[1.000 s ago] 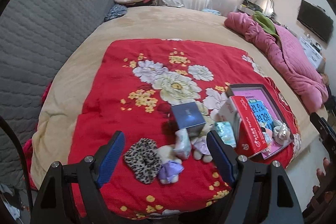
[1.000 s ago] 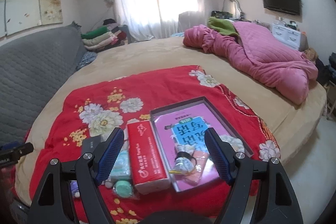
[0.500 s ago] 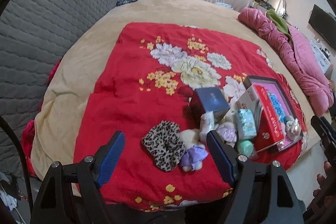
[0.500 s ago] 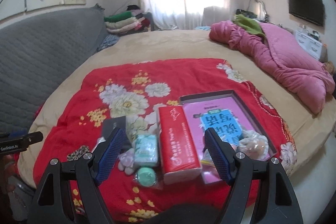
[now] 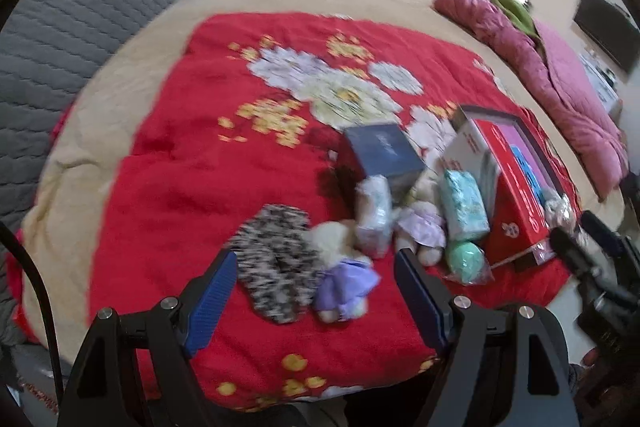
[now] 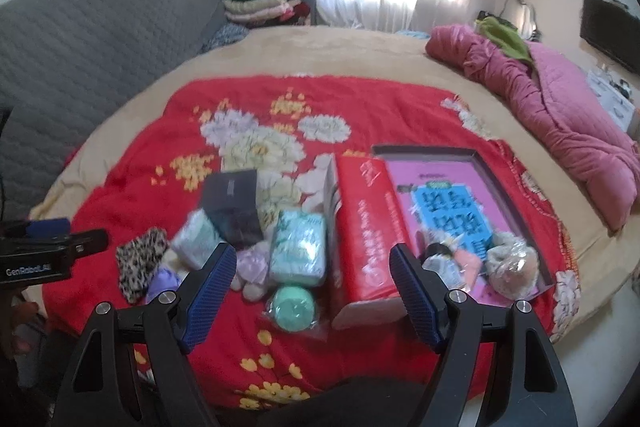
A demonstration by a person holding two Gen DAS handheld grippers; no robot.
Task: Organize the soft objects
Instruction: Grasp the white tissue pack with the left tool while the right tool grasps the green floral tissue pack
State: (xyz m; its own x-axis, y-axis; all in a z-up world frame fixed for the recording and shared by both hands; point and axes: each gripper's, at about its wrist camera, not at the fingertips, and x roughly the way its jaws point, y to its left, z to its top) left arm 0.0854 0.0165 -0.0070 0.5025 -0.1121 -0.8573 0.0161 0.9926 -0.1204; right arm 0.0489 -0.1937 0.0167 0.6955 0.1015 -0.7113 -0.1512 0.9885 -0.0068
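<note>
Both claws hang wide open over a red floral blanket spread on the bed, and neither has hold of anything. The left claw sits above the leopard-print scrunchie and a small plush doll in a lilac dress, both lying between its blue pads without touching them. Just beyond lie a white tissue pack, a second doll and a dark blue box. The right claw frames a mint tissue pack, a green round item in clear wrap and a red carton. To its right lies a dark tray.
</note>
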